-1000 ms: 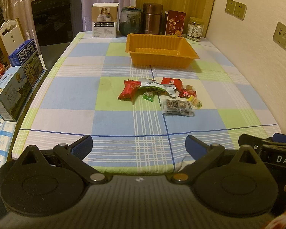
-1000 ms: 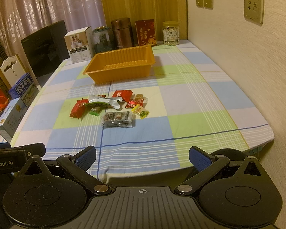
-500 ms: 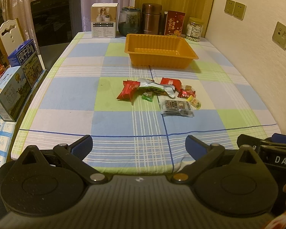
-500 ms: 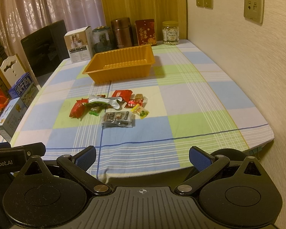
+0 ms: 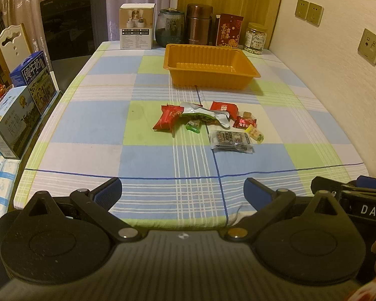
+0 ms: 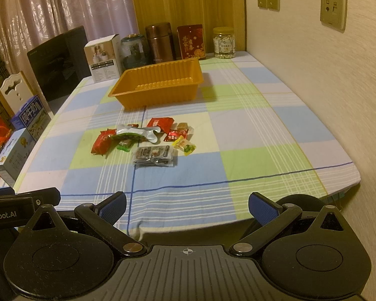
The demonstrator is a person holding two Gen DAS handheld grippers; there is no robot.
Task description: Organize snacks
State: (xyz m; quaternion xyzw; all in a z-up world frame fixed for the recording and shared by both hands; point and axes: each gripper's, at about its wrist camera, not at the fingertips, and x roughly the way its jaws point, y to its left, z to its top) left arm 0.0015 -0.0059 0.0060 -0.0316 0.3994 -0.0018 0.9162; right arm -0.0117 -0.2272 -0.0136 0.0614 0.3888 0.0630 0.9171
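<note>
Left wrist view, my left gripper (image 5: 183, 193) gaped wide, empty, right gripper (image 6: 187, 207) likewise, snacks (image 5: 208, 123) lay loosely piled near orange tray (image 5: 210, 75), seemingly empty.

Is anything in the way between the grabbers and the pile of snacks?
Nothing visible. Only bare checked tablecloth lies between the open left gripper, the open right gripper and the snacks.
</note>
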